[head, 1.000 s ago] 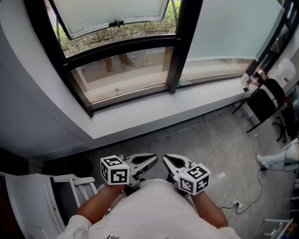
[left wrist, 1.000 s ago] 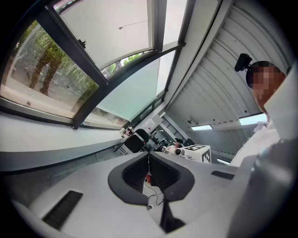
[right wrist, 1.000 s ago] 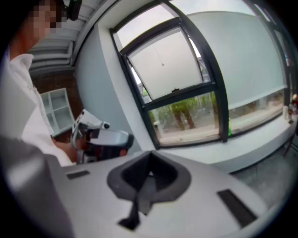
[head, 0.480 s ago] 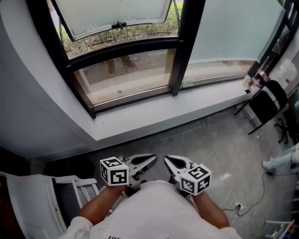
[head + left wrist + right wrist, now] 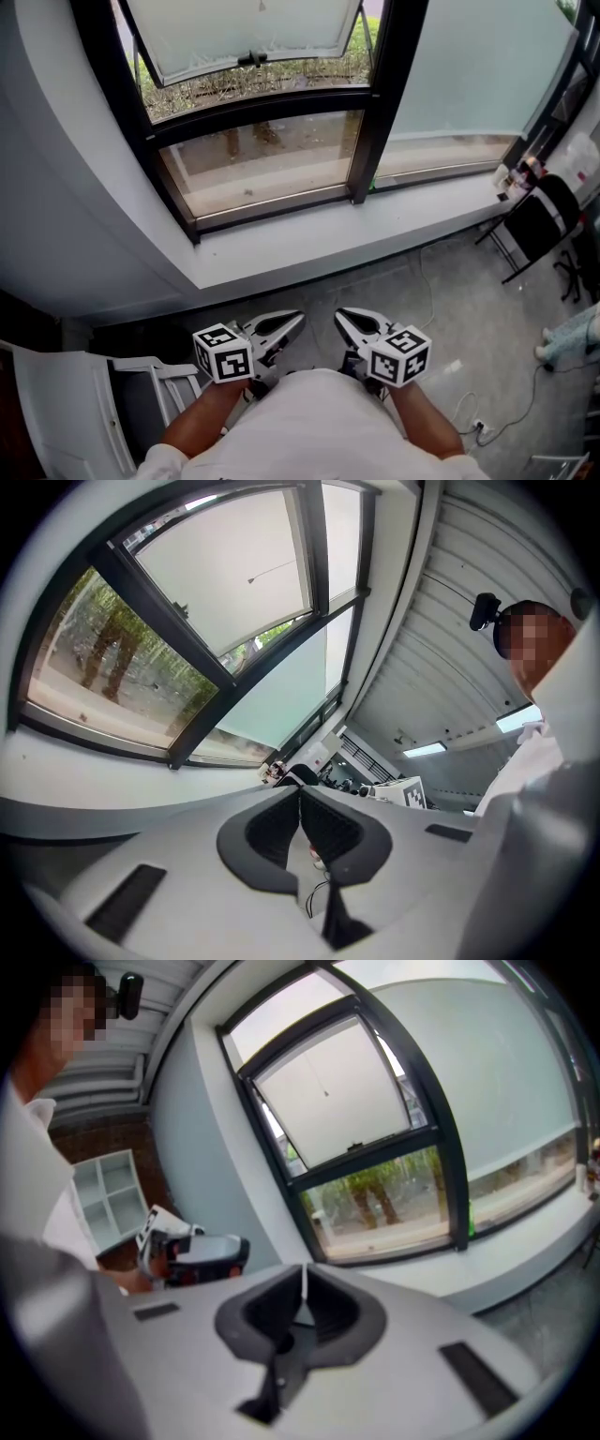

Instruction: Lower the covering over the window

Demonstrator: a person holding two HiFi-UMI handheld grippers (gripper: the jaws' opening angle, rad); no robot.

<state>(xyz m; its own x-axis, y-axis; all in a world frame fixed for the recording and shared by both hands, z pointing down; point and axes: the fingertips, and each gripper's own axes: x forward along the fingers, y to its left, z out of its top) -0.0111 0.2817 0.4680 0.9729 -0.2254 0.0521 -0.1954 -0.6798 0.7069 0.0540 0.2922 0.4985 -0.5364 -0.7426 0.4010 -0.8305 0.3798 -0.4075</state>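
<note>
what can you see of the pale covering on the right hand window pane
The covering is a pale, matte, faintly greenish-white sheet that looks like a roller blind. It hangs flat and smooth, with no slats or folds. It fills the pane to the right of the black frame post. Its lower edge stops short of the bottom and leaves a low strip of clear glass above the white sill. Its top is out of view, and no cord or pull shows. Nothing visible touches it.
</note>
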